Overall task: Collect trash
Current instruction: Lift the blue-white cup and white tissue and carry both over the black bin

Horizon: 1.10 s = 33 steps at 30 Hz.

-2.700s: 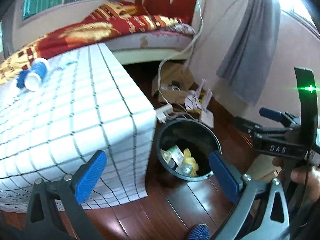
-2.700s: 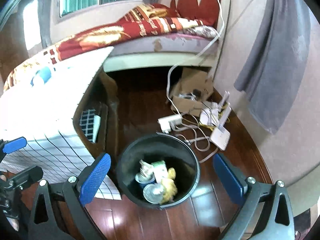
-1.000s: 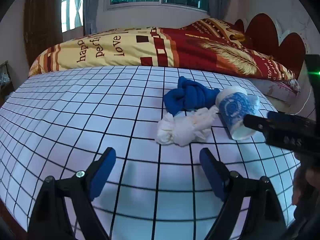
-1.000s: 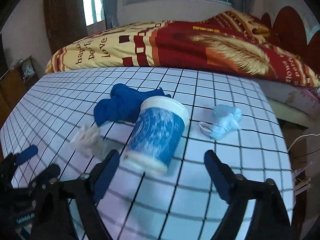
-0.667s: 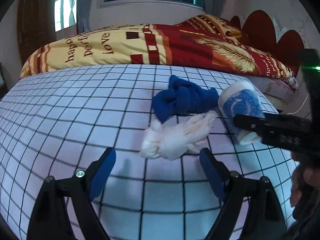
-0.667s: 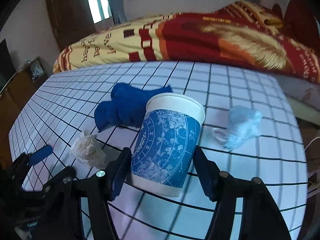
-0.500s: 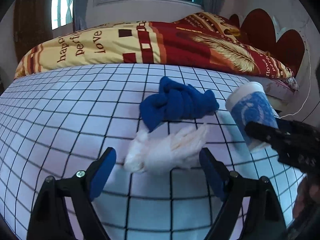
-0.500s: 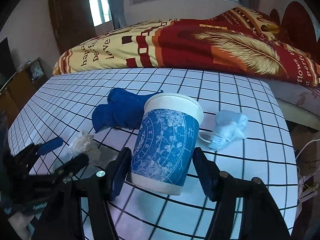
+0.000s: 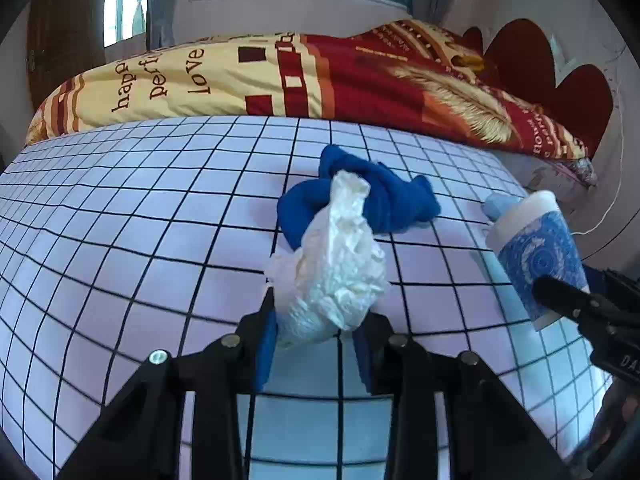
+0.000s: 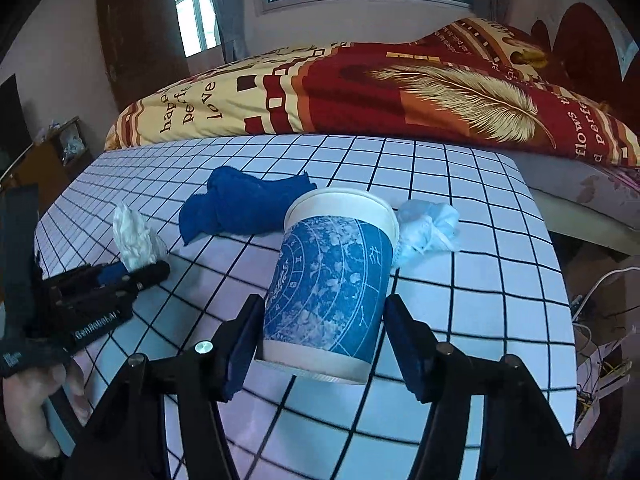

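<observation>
A crumpled white tissue sticks up from between the blue pads of my left gripper, whose jaws are closing and press on its lower end. From the right wrist view the same tissue shows at the left, in the left gripper. A blue-patterned paper cup with a white rim sits tilted between the pads of my right gripper, which clamp its lower half. The cup also appears at the right of the left wrist view.
A blue cloth and a crumpled pale-blue face mask lie on the checked tablecloth. A bed with a red and yellow blanket stands behind the table. Cables lie on the floor at the right. A hand holds the left gripper.
My left gripper has closed on the tissue, which now stands up from its pads. My right gripper has closed on the cup and tilted it off the cloth.
</observation>
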Motion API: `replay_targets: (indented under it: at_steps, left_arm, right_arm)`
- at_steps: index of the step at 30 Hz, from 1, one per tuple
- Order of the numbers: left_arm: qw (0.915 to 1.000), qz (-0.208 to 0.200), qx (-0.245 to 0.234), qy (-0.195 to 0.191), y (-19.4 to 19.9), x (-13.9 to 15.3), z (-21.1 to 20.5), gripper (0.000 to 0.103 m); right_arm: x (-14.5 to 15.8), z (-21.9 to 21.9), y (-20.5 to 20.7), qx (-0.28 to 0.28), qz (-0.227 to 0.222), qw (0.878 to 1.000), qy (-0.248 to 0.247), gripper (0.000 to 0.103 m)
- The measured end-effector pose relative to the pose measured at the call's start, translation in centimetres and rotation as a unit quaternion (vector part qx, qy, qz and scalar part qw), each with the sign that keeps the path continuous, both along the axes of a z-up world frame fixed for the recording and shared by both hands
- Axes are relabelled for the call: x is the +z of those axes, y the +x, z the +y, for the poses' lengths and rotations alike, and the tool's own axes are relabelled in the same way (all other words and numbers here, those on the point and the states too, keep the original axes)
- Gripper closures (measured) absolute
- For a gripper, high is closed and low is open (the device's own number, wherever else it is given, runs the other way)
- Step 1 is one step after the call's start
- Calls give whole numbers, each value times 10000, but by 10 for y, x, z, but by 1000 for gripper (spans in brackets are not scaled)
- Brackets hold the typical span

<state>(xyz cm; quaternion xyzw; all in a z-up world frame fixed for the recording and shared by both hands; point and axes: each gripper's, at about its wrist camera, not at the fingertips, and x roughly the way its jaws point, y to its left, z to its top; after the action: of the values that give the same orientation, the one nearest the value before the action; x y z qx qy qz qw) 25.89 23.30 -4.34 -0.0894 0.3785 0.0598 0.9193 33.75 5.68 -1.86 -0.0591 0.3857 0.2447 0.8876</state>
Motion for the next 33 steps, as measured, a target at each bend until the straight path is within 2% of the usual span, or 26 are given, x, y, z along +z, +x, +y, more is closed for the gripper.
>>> replay_targets:
  at_steps: [8,19,33]
  left_arm:
    - [9993,-215,-277,129,-40,18,-28,68]
    - [9967,-473,-647,90,-89,46,-79,68]
    - [9903,-595,-1251,116,-126,54,-152,68]
  right_arm:
    - [18,-30,-41,-59,-233,9997,-17,41]
    - [43,-85,-116,-197,-521,9984,-49,41]
    - [55,-171,-188,-618,-882,9942,-43,41]
